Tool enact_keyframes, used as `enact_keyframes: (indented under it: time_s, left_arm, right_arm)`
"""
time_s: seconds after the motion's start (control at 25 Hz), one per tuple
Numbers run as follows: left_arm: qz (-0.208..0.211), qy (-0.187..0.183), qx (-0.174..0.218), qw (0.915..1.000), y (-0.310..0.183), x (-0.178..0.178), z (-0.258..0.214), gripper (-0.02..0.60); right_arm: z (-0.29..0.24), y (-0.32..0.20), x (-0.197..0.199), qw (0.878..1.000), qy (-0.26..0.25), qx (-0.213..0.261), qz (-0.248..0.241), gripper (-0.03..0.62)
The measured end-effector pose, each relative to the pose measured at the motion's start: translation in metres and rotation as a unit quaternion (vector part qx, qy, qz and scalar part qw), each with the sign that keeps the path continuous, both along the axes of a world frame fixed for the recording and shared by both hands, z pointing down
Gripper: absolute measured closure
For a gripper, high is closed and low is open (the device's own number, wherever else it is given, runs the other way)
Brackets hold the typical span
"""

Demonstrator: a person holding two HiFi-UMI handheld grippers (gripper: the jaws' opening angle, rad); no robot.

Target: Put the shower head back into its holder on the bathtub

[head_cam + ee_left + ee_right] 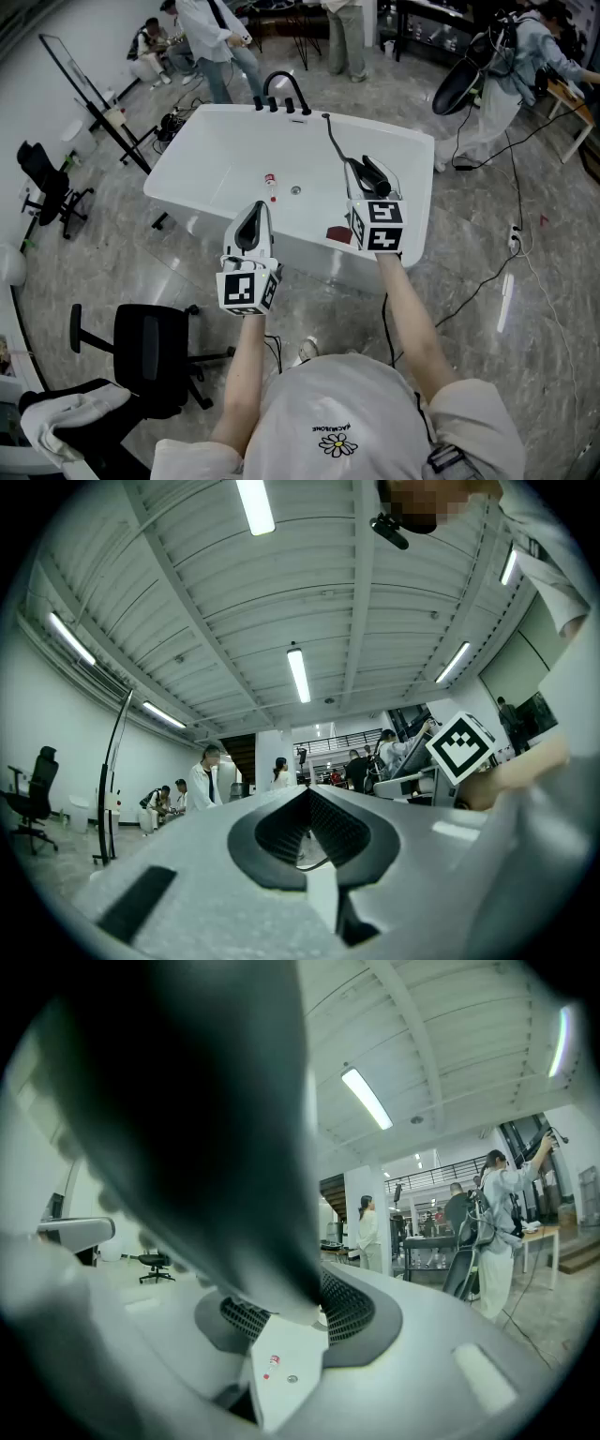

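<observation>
The tub (206, 159) is showing a smooth, glossy white shell, and the black tap (281, 89) on its rim is looking like matt metal. The floor (122, 253) is gleaming like polished grey stone. The left claw (307, 797) and right claw (321, 1290) are showing matt white plastic shells with black ribbed pads. The shower head (197, 1119) in the right claw is looking dark and smooth, its hose (333, 141) black. The shirt (337, 403) is looking like soft white cloth, the chair (145, 352) like black fabric.
</observation>
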State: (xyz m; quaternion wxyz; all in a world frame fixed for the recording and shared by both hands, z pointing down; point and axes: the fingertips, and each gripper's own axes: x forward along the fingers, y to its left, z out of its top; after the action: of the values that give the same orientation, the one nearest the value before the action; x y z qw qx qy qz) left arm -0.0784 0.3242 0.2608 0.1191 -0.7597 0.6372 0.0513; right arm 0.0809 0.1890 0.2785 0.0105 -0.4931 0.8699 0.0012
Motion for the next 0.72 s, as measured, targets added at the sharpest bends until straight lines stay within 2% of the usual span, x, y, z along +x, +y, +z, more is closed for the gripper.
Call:
enact_keyframes:
  time_s: [0.28, 0.44, 0.56, 0.72]
  left_arm:
    - [0.004, -0.001, 0.000, 1.0000, -0.007, 0.015, 0.000, 0.583]
    - [-0.002, 0.001, -0.011, 0.9999, -0.008, 0.018, 0.005, 0.583]
    - [-0.001, 0.006, -0.019, 0.9998, -0.007, 0.023, 0.009, 0.583]
    - [0.006, 0.008, -0.038, 0.9992, -0.011, 0.035, 0.021, 0.583]
  right_arm:
    - [-0.004, -0.004, 0.011, 1.000, -0.005, 0.007, -0.008, 0.458]
    - [-0.009, -0.001, 0.010, 0.999, -0.005, 0.017, -0.027, 0.457]
    - [-0.014, 0.000, 0.013, 0.999, 0.014, 0.031, -0.026, 0.457]
    - [-0.018, -0.006, 0.023, 0.999, 0.012, 0.036, -0.024, 0.457]
